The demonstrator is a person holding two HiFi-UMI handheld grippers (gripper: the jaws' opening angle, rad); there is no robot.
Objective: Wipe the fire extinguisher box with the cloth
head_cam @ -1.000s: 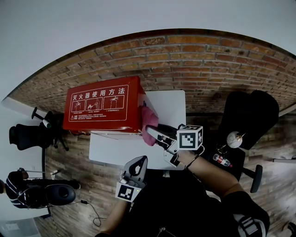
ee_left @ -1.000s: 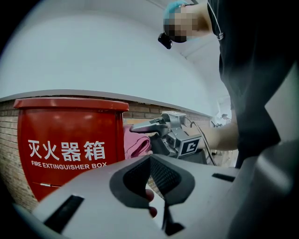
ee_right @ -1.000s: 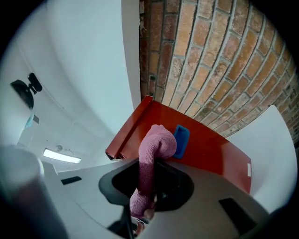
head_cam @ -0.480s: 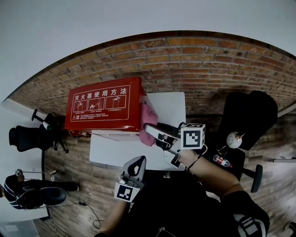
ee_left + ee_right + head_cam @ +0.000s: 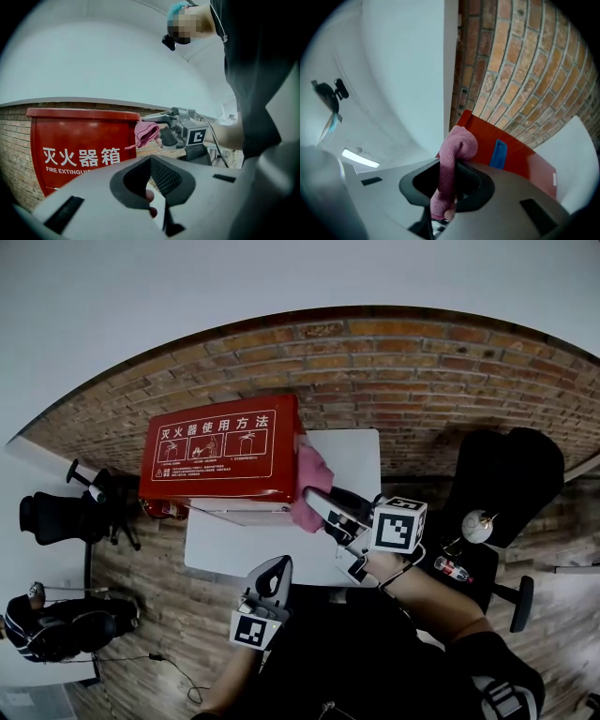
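The red fire extinguisher box (image 5: 220, 451) stands on the white table (image 5: 234, 549) against the brick wall; its front with white lettering shows in the left gripper view (image 5: 79, 150). My right gripper (image 5: 323, 507) is shut on a pink cloth (image 5: 309, 484), which presses on the box's right side. In the right gripper view the cloth (image 5: 457, 147) bulges out from between the jaws in front of the red side panel (image 5: 520, 154). My left gripper (image 5: 272, 579) hangs lower, near the table's front edge, shut and holding nothing, apart from the box.
A blue handle (image 5: 499, 153) sits on the box's side panel. A black chair (image 5: 506, 474) and a bottle (image 5: 450, 568) are at the right. Another office chair (image 5: 56, 517) and a seated person (image 5: 56, 634) are at the left. The brick wall (image 5: 422, 381) runs behind the table.
The right gripper has shifted the cloth slightly along the box's right side. The left gripper has barely moved.
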